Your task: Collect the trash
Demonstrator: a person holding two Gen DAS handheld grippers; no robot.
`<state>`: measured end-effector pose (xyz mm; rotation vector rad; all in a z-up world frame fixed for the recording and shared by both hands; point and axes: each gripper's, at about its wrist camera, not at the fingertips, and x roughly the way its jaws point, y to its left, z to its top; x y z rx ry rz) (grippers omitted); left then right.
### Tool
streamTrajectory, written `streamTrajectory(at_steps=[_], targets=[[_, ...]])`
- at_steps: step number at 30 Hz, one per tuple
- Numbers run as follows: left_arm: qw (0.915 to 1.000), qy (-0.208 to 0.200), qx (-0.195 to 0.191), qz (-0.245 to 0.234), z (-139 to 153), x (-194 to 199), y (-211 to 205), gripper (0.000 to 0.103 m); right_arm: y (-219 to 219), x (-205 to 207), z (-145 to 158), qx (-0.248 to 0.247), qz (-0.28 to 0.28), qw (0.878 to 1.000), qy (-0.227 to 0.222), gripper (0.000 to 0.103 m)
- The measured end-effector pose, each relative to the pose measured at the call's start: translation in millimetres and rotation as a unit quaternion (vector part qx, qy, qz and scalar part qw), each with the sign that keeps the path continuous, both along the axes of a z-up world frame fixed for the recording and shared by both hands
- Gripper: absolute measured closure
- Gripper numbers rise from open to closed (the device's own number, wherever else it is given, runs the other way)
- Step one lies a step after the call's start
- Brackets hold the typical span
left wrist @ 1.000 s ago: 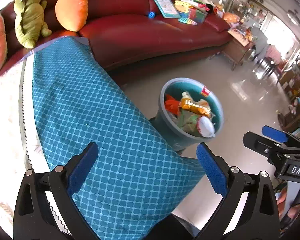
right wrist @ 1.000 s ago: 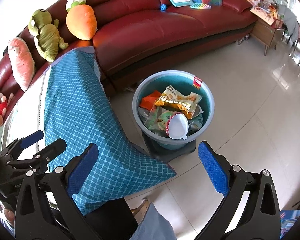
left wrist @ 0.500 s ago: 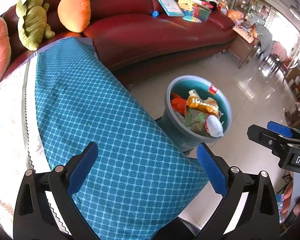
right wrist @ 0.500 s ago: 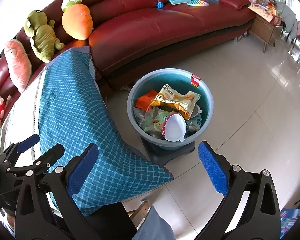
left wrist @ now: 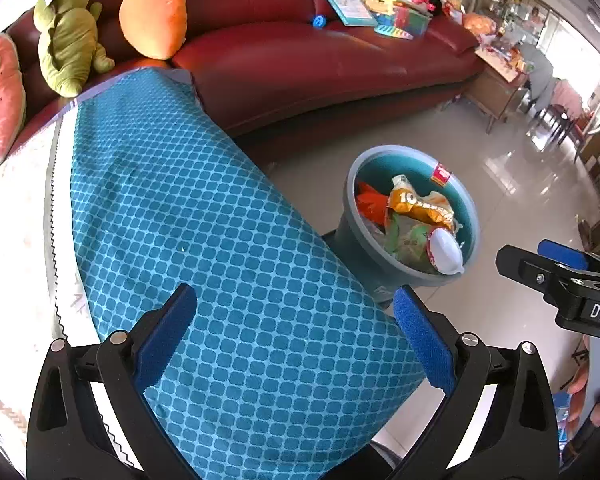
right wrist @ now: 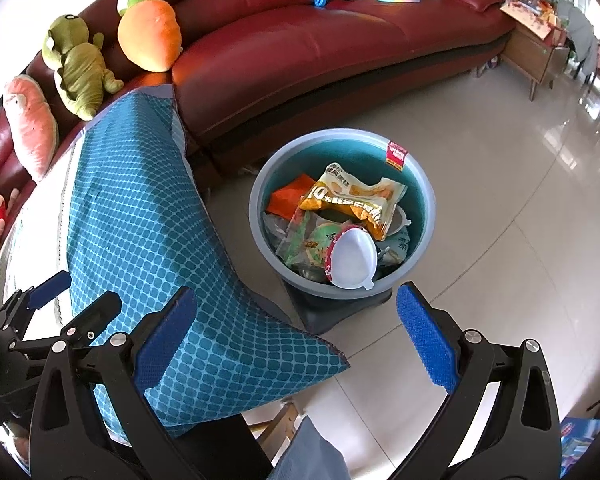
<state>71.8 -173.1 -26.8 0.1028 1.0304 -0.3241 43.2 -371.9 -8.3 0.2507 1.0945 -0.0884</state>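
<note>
Both the left gripper (left wrist: 296,336) and right gripper (right wrist: 296,336) gape wide, holding nothing. The bin (right wrist: 260,216), at twelve o'clock from the right gripper, already holds wrappers (right wrist: 356,200). Collecting seems finished; next, look for stray trash on the worktop (left wrist: 180,200).

Glossy tiled floor (right wrist: 500,208) carried the trash-filled bin (right wrist: 260,216); teal checked cloth (left wrist: 204,240) draped the table.

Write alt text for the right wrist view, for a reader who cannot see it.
The open, empty right gripper hangs above a bin full of wrappers and a white cup on a tiled floor, beside a blue-clothed table and red sofa.
</note>
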Motion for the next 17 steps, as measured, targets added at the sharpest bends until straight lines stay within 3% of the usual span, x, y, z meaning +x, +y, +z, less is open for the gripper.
streamTrajectory(at_steps=[17], targets=[[0.9994,0.034,0.000,0.005,-17.2,12.7,4.4,0.004,-5.1,9.9,-10.7,-0.004,-0.009,1.000,0.013,0.007]])
